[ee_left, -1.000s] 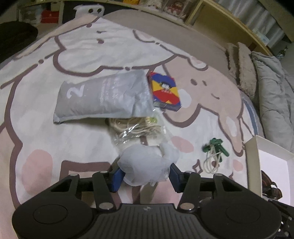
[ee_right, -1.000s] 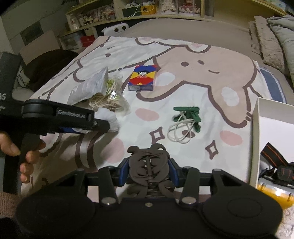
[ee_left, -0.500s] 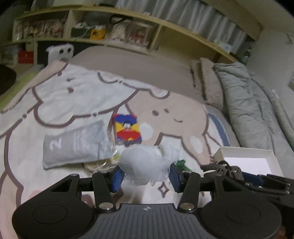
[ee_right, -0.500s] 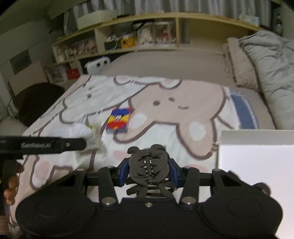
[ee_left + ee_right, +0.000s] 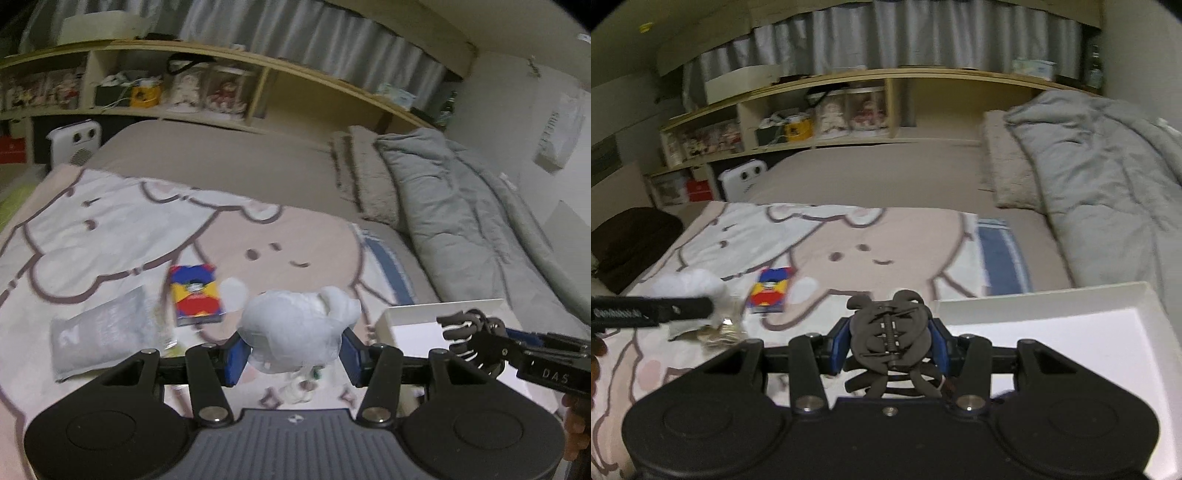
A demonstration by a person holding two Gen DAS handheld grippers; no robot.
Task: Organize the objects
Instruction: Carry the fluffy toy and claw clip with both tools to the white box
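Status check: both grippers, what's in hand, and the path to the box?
Left gripper shut on white bag. Right gripper shut on dark hair claw, at white box edge. Nothing blocking the box.

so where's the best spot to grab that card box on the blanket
Take the card box across its two long side edges, coming straight down from above. It lies flat on the blanket, so only the thin sides give the fingers purchase. Its left edge sits near the grey pouch, so that finger has little room. Both grippers are full now.
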